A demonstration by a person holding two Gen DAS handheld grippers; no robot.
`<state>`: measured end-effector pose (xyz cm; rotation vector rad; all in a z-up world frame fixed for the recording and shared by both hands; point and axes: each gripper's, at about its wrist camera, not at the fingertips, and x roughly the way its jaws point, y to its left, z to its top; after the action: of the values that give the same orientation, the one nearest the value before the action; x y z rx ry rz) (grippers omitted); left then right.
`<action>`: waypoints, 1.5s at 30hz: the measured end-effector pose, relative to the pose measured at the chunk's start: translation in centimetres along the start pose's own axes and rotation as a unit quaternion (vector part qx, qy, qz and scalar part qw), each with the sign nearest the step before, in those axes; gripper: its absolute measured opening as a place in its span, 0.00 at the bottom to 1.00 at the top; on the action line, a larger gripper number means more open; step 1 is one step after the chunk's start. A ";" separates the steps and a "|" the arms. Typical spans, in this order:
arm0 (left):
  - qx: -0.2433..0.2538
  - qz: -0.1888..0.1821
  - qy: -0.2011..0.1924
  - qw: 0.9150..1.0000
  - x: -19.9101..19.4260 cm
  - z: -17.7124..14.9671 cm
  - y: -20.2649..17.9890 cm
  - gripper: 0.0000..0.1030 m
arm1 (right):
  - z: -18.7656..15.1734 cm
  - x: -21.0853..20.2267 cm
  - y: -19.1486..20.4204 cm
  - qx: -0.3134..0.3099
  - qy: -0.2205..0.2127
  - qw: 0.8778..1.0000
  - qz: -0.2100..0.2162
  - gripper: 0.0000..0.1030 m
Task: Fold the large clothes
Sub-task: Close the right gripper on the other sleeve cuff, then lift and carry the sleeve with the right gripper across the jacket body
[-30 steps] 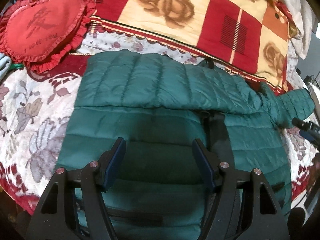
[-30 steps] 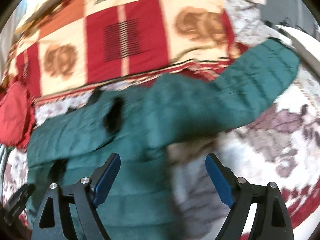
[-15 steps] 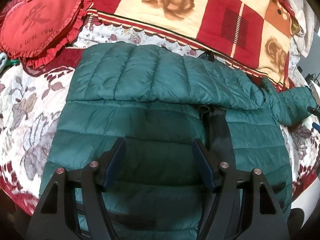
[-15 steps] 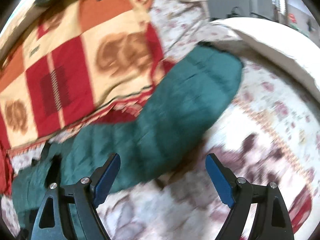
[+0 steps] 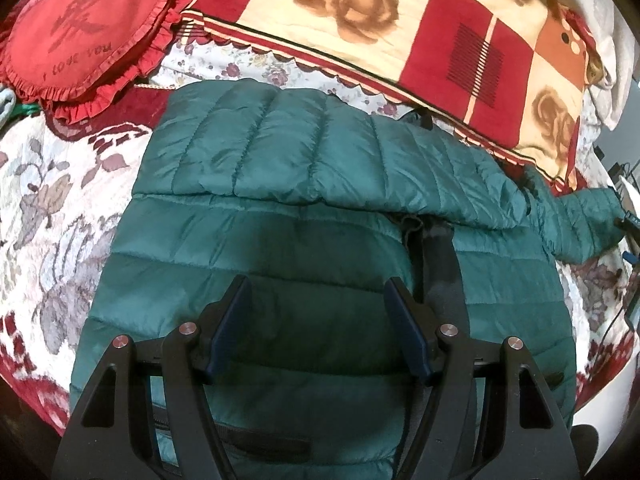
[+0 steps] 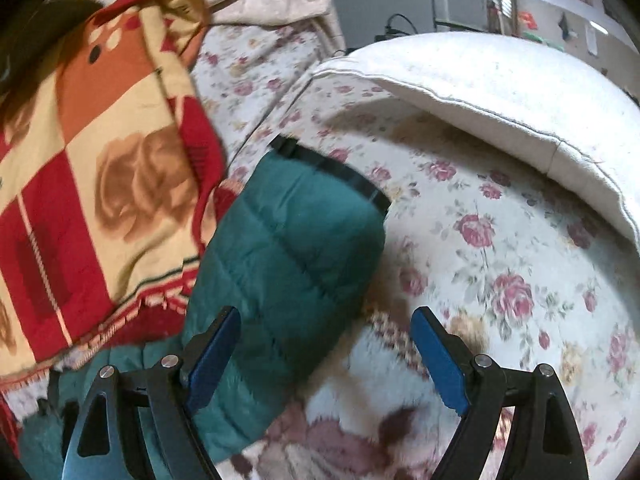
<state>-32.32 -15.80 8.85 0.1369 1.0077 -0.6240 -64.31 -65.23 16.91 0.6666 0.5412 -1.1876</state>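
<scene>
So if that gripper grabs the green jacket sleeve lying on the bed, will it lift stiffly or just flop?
Likely flop: the sleeve is soft quilted padding, already bent. Its shiny fabric may slip. Probably light for its bulk.

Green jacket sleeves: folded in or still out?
One each. One sleeve lies folded across the green jacket chest; the other sleeve still stretches out flat on the floral bedspread, black cuff showing.
</scene>
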 end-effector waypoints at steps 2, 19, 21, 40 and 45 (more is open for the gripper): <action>-0.004 -0.001 -0.001 1.000 -0.1 0.0 0.1 0.67 | 0.5 0.5 -0.3 0.016 -0.003 1.000 0.005 0.82; -0.013 0.007 0.003 1.000 0.6 -0.1 0.8 0.67 | 3.3 2.3 0.0 0.059 -0.019 0.995 0.079 0.36; -0.014 0.007 0.003 1.000 0.6 -0.1 0.9 0.67 | 3.4 1.8 0.7 0.044 -0.024 0.995 0.083 0.24; -0.036 -0.013 -0.011 0.999 -2.0 -0.8 2.2 0.67 | 0.7 -10.3 8.2 -0.065 -0.061 0.972 0.216 0.15; -0.032 -0.012 -0.012 0.999 -2.6 -0.9 2.3 0.67 | -0.8 -11.7 10.9 -0.083 -0.040 0.962 0.255 0.15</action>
<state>-32.73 -12.44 10.07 0.0600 1.0064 -0.6132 -57.34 -54.50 26.52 0.5655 0.3642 -0.6719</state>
